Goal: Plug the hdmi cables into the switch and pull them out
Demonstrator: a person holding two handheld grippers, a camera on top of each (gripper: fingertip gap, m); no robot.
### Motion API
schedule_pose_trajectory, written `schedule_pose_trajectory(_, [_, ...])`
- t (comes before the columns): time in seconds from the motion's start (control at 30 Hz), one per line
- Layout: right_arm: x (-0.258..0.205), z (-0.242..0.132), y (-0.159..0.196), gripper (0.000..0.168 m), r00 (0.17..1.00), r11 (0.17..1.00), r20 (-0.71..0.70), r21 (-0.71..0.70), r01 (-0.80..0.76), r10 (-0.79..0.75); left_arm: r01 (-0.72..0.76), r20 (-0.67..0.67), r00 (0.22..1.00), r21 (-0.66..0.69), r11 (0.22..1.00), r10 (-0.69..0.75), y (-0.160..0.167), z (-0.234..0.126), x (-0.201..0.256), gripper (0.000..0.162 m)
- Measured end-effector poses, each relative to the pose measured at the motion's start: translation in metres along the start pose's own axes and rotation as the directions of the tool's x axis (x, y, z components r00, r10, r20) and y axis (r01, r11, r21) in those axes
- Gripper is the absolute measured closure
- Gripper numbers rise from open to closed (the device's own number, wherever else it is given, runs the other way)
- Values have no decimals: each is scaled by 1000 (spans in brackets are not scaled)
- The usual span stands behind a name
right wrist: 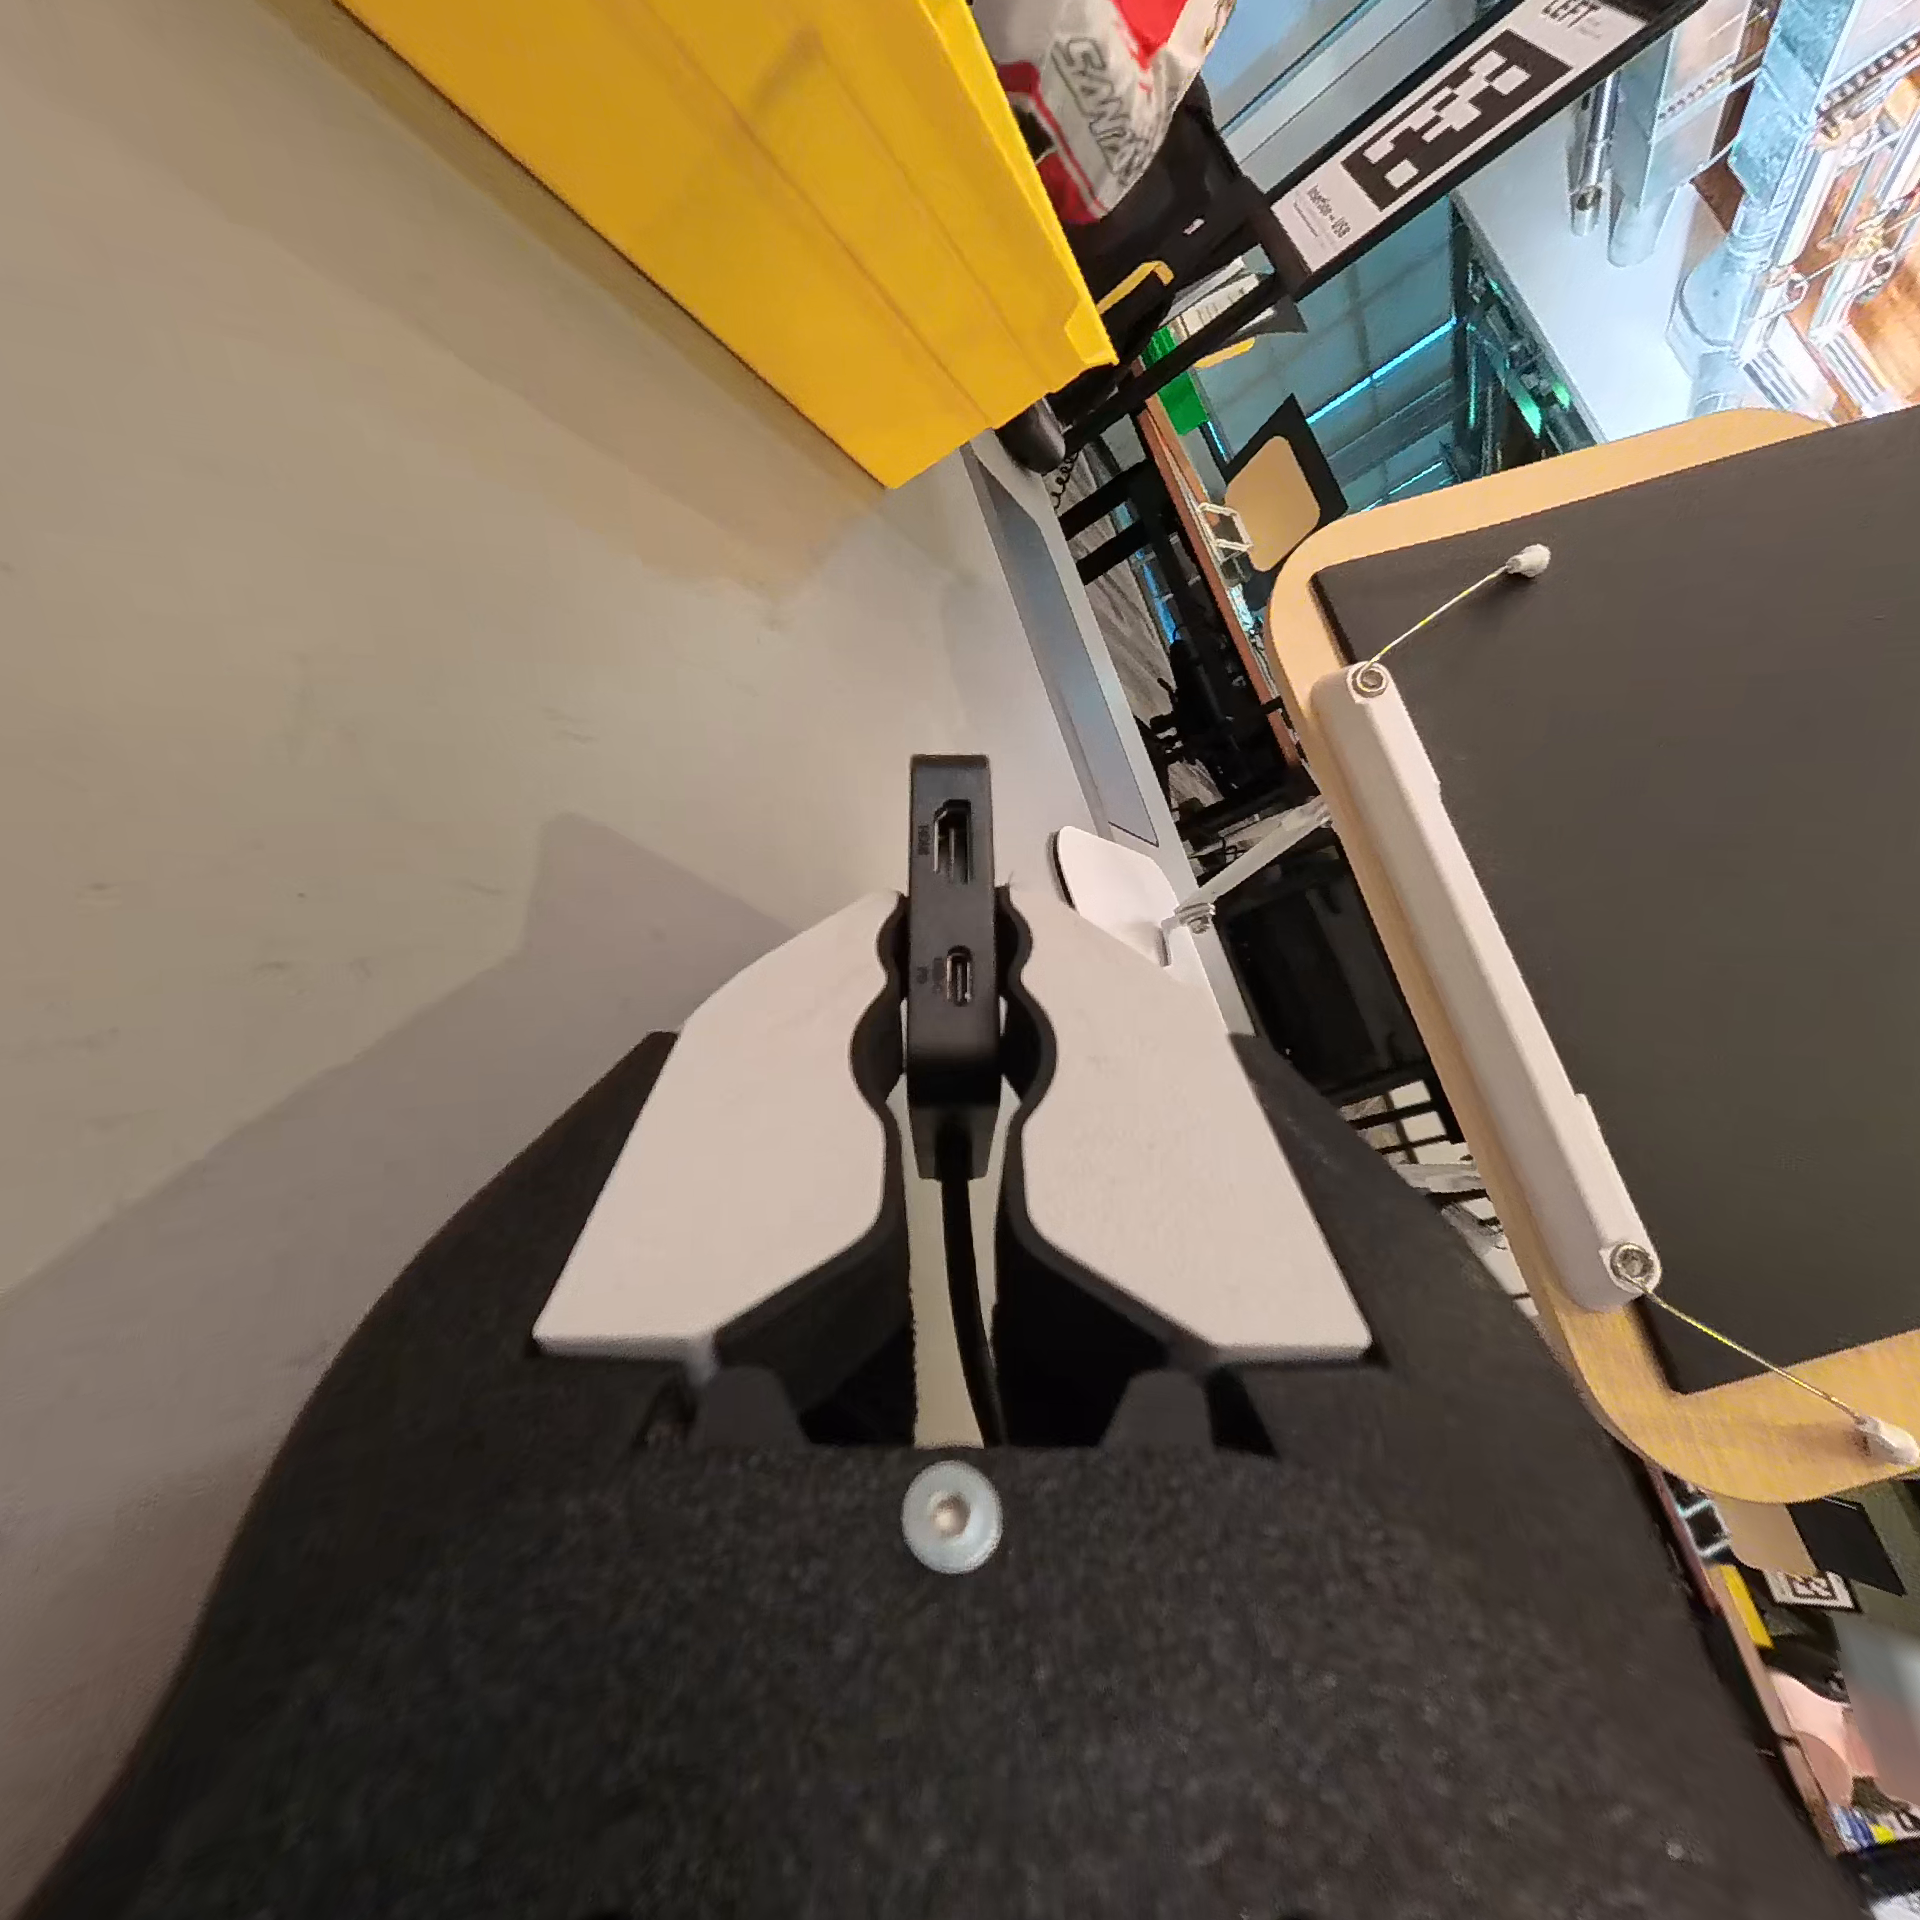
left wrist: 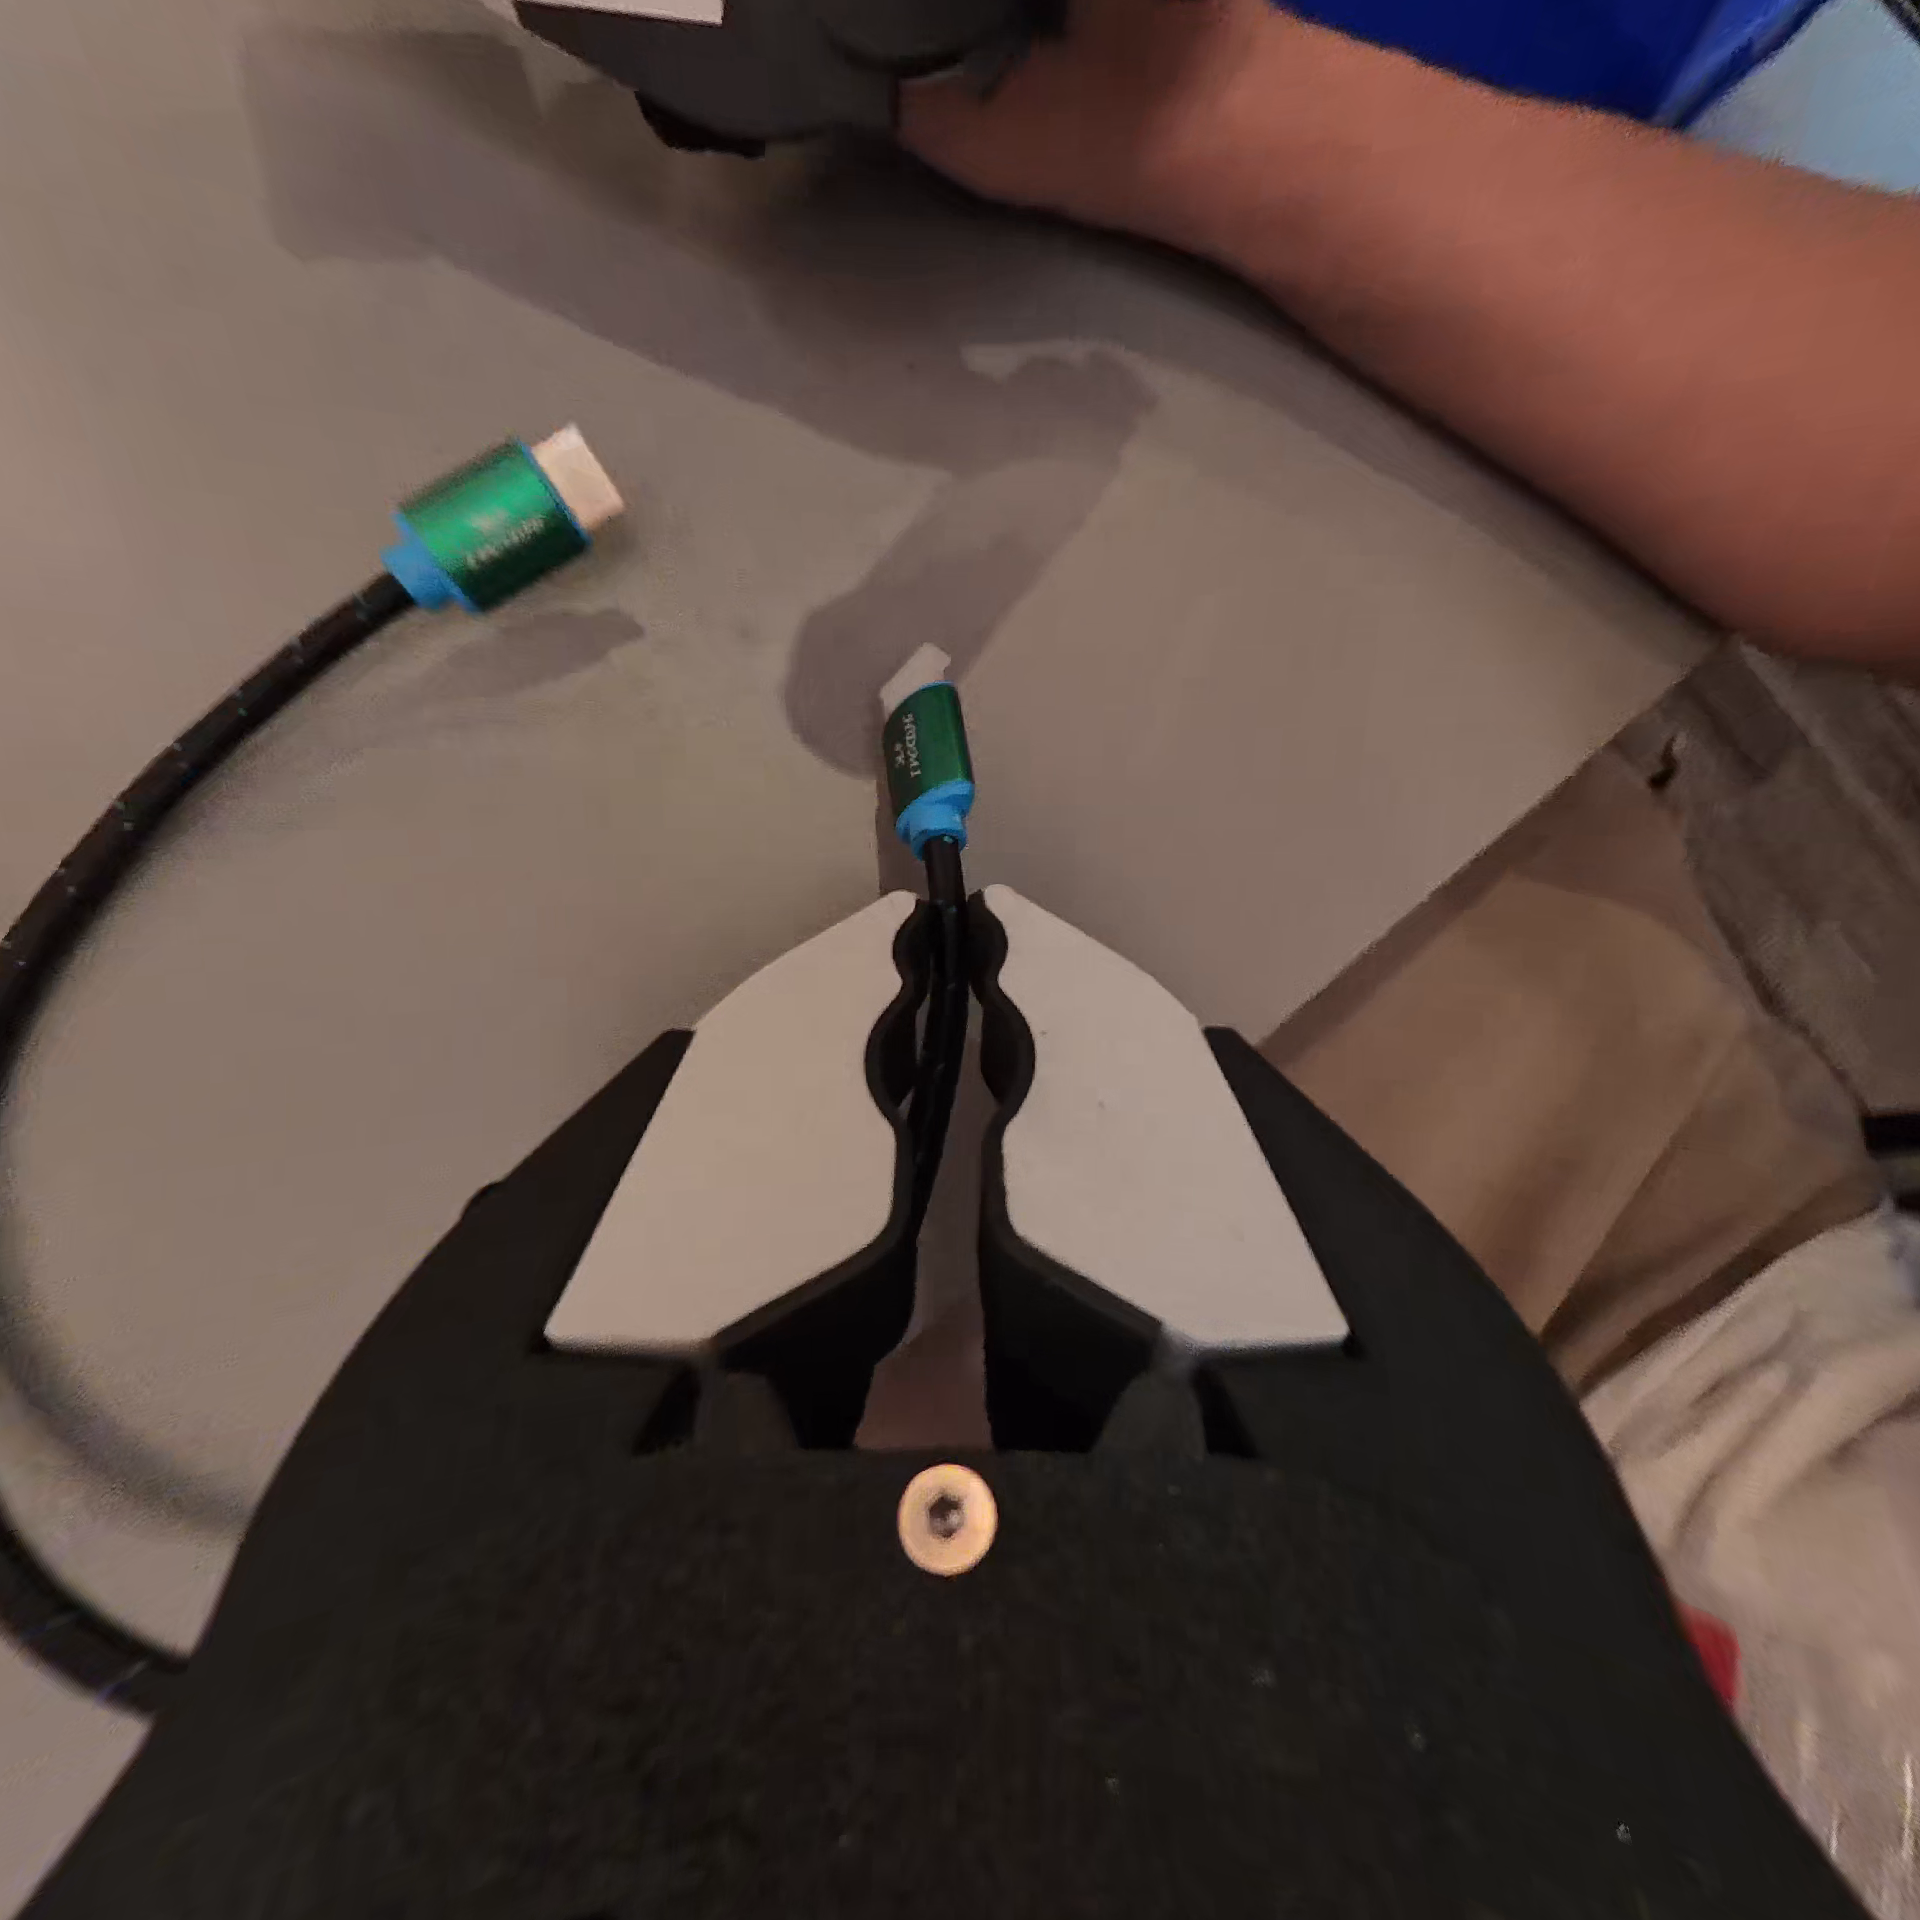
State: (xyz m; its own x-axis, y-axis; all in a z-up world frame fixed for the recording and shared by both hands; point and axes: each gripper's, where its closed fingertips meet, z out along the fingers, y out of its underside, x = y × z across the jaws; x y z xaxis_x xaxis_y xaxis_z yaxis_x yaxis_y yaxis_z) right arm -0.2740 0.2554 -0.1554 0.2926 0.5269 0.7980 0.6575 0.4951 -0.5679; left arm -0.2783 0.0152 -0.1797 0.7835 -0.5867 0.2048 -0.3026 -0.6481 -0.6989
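In the left wrist view my left gripper (left wrist: 948, 902) is shut on the black braided cord of an HDMI cable, just behind its green plug (left wrist: 928, 750). The plug has a blue collar and a silver tip, and sticks out beyond the fingertips above the grey table (left wrist: 312, 935). A second green HDMI plug (left wrist: 501, 528) lies on the table to the left, its black cord curving off the left edge. In the right wrist view my right gripper (right wrist: 951, 902) is shut on a small black switch box (right wrist: 951, 914). Its edge with two ports faces the camera, and a black lead hangs from its near end.
A person's forearm (left wrist: 1455, 312) with a blue sleeve reaches across the top right of the left wrist view. The table edge (left wrist: 1455, 883) runs diagonally at the right. A yellow bin (right wrist: 790, 208) stands on the table at the top of the right wrist view, with a black board (right wrist: 1662, 883) to the right. Spacing between my two grippers at the tips: around 25 centimeters.
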Motion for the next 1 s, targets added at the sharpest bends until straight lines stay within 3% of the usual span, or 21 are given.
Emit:
schedule_pose_trajectory(0.03, [0,0,0,155,1000,1000,3,0,0,0,21,8,1000,18,1000,-21,-5,6,5,155])
schedule_pose_trajectory(0.1, [-1,0,0,155,1000,1000,5,4,1,-1,16,-105,994,39,999,-11,-16,14,32,141])
schedule_pose_trajectory(0.2, [-1,-1,-1,155,1000,1000,8,7,-8,7,-85,-234,967,91,992,104,-32,6,52,131])
schedule_pose_trajectory(0.33, [0,-1,-2,155,1000,1000,12,19,-21,21,-353,-156,921,54,934,357,-47,-9,9,123])
schedule_pose_trajectory(0.4, [0,-1,-2,155,1000,1000,15,23,-21,20,-518,-65,853,20,855,519,-55,-2,-23,123])
schedule_pose_trajectory(0.47, [-2,0,-3,155,1000,1000,21,25,-18,18,-631,-81,775,-27,775,627,-52,15,-39,125])
schedule_pose_trajectory(0.63, [-1,0,-2,155,1000,999,22,26,-21,20,-601,-335,756,-16,799,563,-53,52,-34,124])
schedule_pose_trajectory(0.73, [1,0,-2,155,999,999,20,31,-42,41,-583,-418,751,-57,810,511,-50,69,-36,124])
schedule_pose_trajectory(0.8, [2,0,-2,155,998,998,24,32,-53,52,-601,-431,737,-64,797,521,-44,78,-35,126])
schedule_pose_trajectory(0.9, [1,0,-2,155,998,998,30,34,-54,53,-667,-405,685,-16,745,605,-42,79,-32,153])
schedule_pose_trajectory(1.0, [-1,1,-2,155,998,998,36,33,-43,42,-641,-386,713,-20,768,585,-41,77,-35,155])
